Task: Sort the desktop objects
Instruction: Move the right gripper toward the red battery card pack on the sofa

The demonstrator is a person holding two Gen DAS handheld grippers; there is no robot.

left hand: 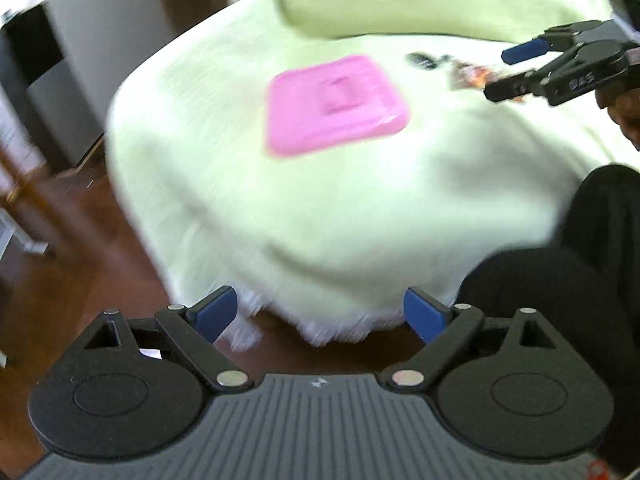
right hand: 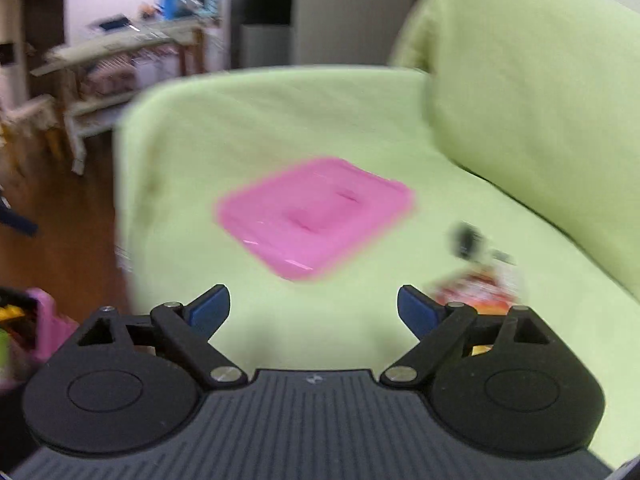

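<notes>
Nearest the left wrist camera, the left gripper (left hand: 320, 312) has its blue-padded fingers spread wide with nothing between them, held over the front edge of a sofa seat (left hand: 240, 208) draped in pale green cloth. A dark trouser leg (left hand: 580, 272) of the person fills the space to the right of that edge, and brown wooden floor (left hand: 80, 280) shows to the left.

In the right wrist view, the right gripper (right hand: 314, 312) is likewise released, its fingers wide apart and empty, hovering above the same green seat. Just beside its right finger lies a small red and orange packet (right hand: 480, 292) (too blurred to read), and a little beyond that a small black object (right hand: 466, 238) that cannot be identified.

Farther in, near the middle of the seat, a pink square lid (right hand: 316, 216) lies flat on the cloth, with a raised rectangular grip in its centre. The packet and the black object lie to the right of the pink lid, apart from it. From the left wrist view the right gripper appears at the far right, above the packet, well to the right of the pink lid.

Beyond the lid rises the green back cushion (right hand: 540, 100). Behind the sofa, left of the lid, stand a cluttered table (right hand: 120, 52) and a dark tall cabinet (right hand: 264, 12).
</notes>
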